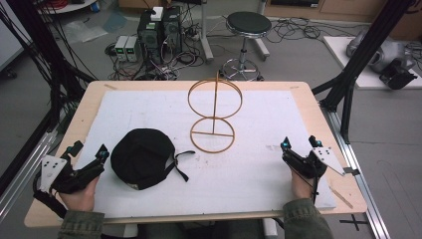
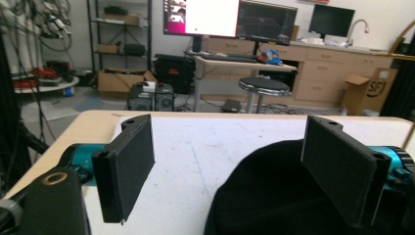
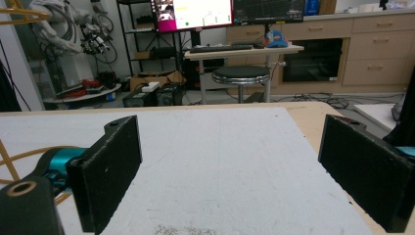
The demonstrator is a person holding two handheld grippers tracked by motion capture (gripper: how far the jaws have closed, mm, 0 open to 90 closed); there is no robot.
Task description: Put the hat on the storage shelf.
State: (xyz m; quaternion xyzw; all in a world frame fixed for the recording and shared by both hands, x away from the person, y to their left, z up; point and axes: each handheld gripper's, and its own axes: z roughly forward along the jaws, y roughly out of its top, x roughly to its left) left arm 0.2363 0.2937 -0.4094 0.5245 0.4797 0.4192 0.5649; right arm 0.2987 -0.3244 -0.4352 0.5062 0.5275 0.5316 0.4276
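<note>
- plainly, the black cap [image 1: 143,158] lies crown-up on the worktop [image 1: 259,169], just beside the left tongs [image 1: 88,152], within easy reach.
- both left and right tongs [image 1: 300,143] gape wide, holding nothing.
- the gold wire stand [image 1: 214,114] waits upright behind, likely the cap's perch.

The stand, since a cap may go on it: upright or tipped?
Upright: the gold wire stand rests on its base ring, with its post vertical.
</note>
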